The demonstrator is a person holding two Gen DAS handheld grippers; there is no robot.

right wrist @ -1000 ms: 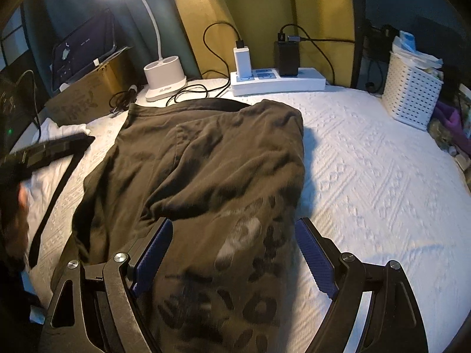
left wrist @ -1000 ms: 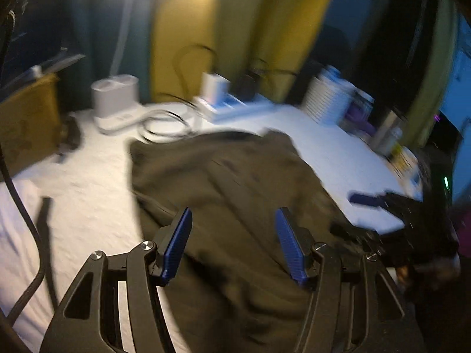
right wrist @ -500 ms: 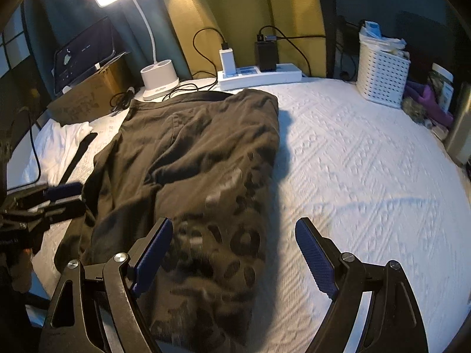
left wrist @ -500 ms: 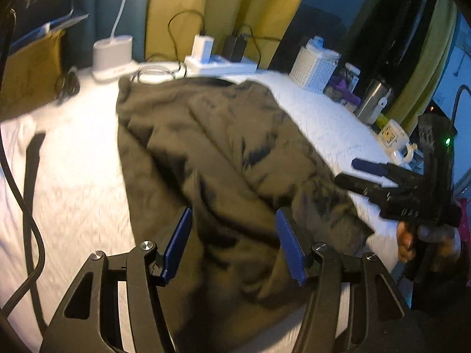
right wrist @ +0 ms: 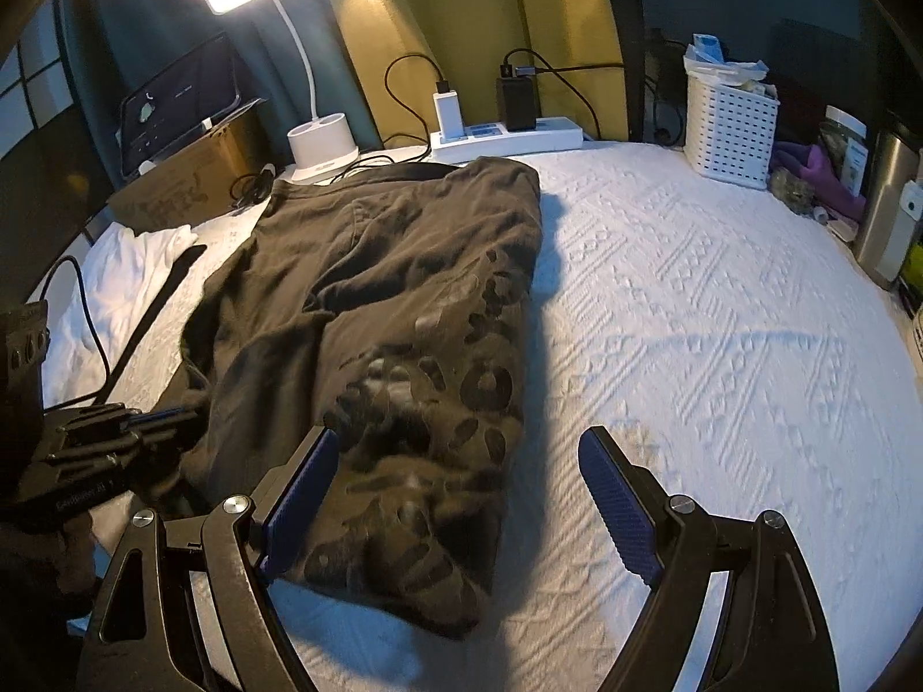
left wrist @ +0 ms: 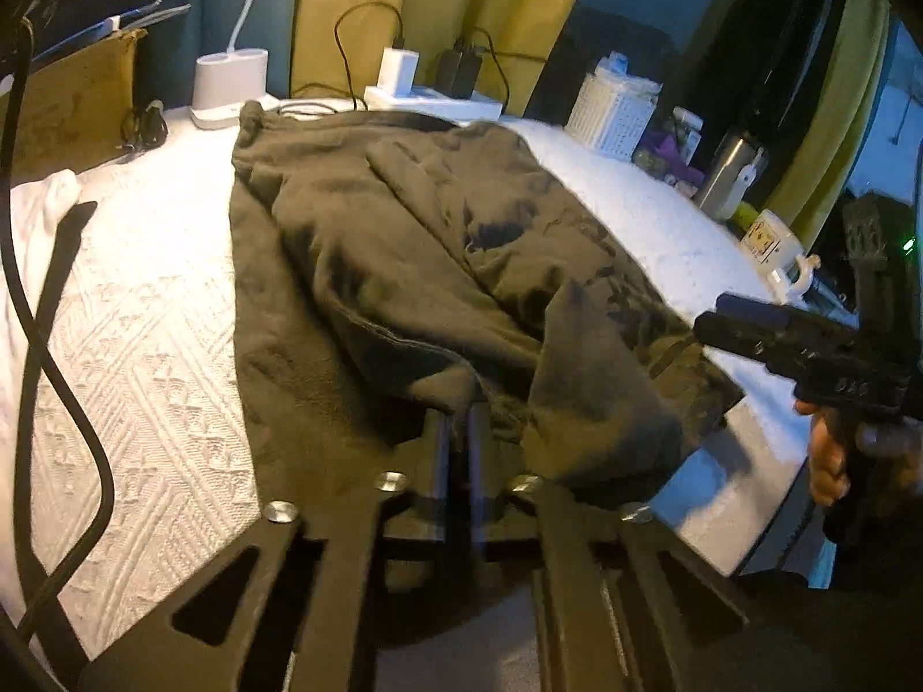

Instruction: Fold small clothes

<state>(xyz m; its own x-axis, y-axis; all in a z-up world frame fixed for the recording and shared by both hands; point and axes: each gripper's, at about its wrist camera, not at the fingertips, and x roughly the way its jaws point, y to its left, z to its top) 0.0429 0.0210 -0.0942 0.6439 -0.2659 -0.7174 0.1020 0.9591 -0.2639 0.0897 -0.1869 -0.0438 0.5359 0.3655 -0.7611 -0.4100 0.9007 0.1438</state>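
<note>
A dark olive garment (left wrist: 404, 230) with a darker print lies lengthwise on the white bedspread (left wrist: 144, 346). My left gripper (left wrist: 458, 421) is shut on the garment's near edge, and the cloth bunches up in a peak just right of its fingers. In the right wrist view the same garment (right wrist: 375, 288) shows its printed end close to me. My right gripper (right wrist: 458, 450) hangs open over that end, its left finger above the cloth and its right finger above bare bedspread (right wrist: 721, 346). Each gripper also shows in the other's view: the right gripper (left wrist: 712, 316) and the left gripper (right wrist: 167, 424).
At the back stand a lamp base (right wrist: 320, 144), a power strip (right wrist: 507, 135) with chargers, a white basket (right wrist: 730, 127) and a cardboard box (right wrist: 184, 179). A white cloth (right wrist: 132, 271) and a black cable (left wrist: 63, 380) lie at left. A steel tumbler (right wrist: 885, 202) is at right.
My left gripper has shut on the garment's near edge, where it stood open before. Both grippers have drawn back toward the near end of the garment. The right gripper stays open.
</note>
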